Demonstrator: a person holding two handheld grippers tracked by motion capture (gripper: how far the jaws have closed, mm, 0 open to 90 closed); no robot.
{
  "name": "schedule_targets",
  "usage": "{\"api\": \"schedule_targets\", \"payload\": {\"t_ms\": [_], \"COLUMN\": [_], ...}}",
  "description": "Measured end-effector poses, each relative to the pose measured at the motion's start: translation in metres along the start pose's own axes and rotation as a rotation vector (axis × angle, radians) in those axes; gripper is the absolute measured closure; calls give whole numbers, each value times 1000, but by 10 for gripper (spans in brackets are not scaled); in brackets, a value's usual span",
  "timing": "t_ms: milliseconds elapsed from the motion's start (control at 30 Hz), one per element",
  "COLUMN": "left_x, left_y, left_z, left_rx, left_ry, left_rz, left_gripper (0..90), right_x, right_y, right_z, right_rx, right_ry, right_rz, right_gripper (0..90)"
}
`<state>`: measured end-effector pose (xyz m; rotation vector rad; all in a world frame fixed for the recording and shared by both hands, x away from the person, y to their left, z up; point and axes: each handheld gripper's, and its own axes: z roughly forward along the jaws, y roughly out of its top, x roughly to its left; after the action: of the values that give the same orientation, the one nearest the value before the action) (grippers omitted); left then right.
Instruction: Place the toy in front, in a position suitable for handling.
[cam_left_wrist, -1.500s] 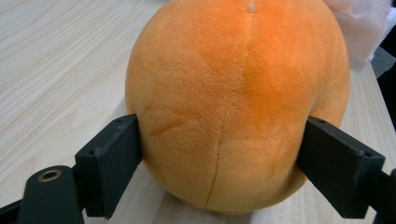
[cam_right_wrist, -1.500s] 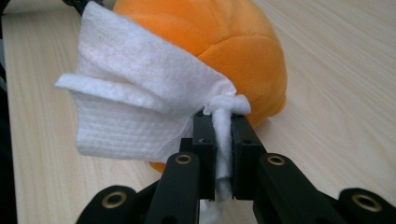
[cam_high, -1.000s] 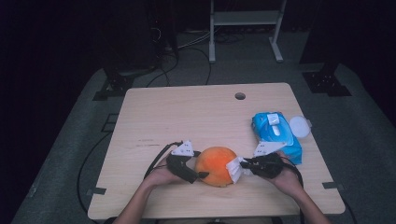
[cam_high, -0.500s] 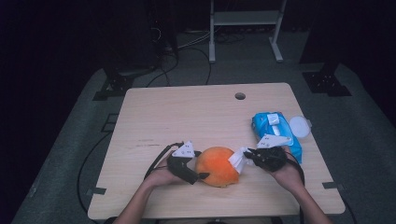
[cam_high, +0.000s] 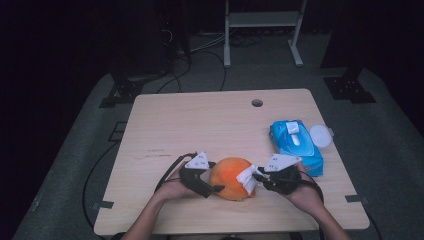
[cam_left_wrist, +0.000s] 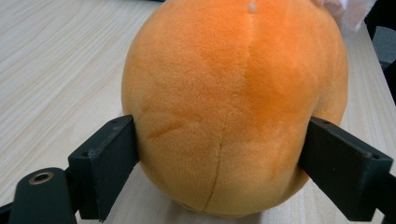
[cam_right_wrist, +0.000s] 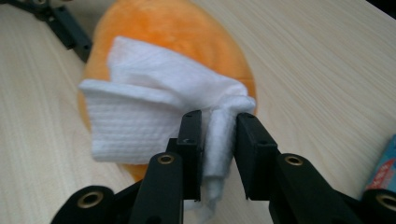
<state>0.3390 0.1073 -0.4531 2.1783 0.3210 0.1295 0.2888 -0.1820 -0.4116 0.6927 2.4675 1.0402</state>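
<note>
Gripping the orange plush ball (cam_left_wrist: 233, 107) from its left side, the left gripper (cam_left_wrist: 224, 168) has its 2 jaws pressed into the fabric on either flank, a contact the left gripper view shows close up along with a vertical seam running down the plush. The high view instead places the ball (cam_high: 231, 177) on the wooden table (cam_high: 200, 125) near its front edge, between the left gripper (cam_high: 212, 186) and the right gripper (cam_high: 257, 180). The right gripper view adds what the others barely show: the right gripper (cam_right_wrist: 219, 140) is clamped on a bunched white wipe (cam_right_wrist: 154, 116), which lies spread against the ball's (cam_right_wrist: 187, 28) right side.

A blue wipes pack (cam_high: 296, 145) sits near the table's right edge, just behind the right hand (cam_high: 305, 192), with a white round lid (cam_high: 320, 135) beside it at the rim. A small round hole (cam_high: 257, 103) lies farther back.

The table's rear and left parts are bare wood. The ball sits close to the front edge, with both forearms filling the strip of table there.
</note>
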Motion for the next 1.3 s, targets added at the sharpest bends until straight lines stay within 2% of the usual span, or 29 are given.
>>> {"api": "schedule_targets", "payload": {"t_ms": [100, 167, 233, 267, 400, 533, 600, 667, 733, 800, 867, 933, 1033, 1133, 1200, 1300], "left_x": [0, 0, -1, -1, -5, -9, -7, -6, -4, -5, -6, -10, -15, -13, -10, -8], "left_y": [0, 0, 0, 0, 3, 7, 5, 4, 3, 3, 4, 7, 11, 8, 6, 7], "left_z": [0, 1, 1, 1, 2, 3, 3, 3, 3, 3, 3, 4, 6, 5, 5, 5], "left_rx": [3, 3, 2, 2, 22, 40, 33, 19, 12, 9, 8, 9, 27, 24, 9, 6], "left_ry": [-2, -2, -2, -4, -1, 2, -4, -7, -10, -10, -5, 0, 14, 11, 2, -3], "left_rz": [2, 5, 5, 7, 36, 71, 60, 52, 46, 48, 58, 86, 120, 107, 85, 73], "left_gripper": [127, 127, 127, 126, 130, 137, 137, 137, 137, 137, 137, 137, 137, 141, 143, 144], "right_x": [-1, -4, -4, -4, 0, 4, 4, 0, -7, -15, -23, -25, -15, -6, -10, -18], "right_y": [0, 0, 0, 1, 5, 7, 4, 2, -1, -6, -12, -11, 4, 13, 8, -5], "right_z": [1, -1, -2, -3, 2, 11, 12, 11, 8, 7, 8, 5, 2, 4, 6, 7], "right_rx": [-10, -26, -45, -49, -52, -39, -51, -59, -60, -49, -16, -50, -117, -114, -111, -67], "right_ry": [26, 60, 114, 143, 202, 167, 146, 152, 155, 149, 108, 129, 148, 144, 155, 126], "right_rz": [13, 36, 54, 53, 45, 29, 29, 40, 55, 81, 99, 134, 105, 58, 71, 90], "right_gripper": [685, 653, 606, 583, 517, 551, 655, 745, 799, 807, 811, 811, 810, 809, 810, 810]}}
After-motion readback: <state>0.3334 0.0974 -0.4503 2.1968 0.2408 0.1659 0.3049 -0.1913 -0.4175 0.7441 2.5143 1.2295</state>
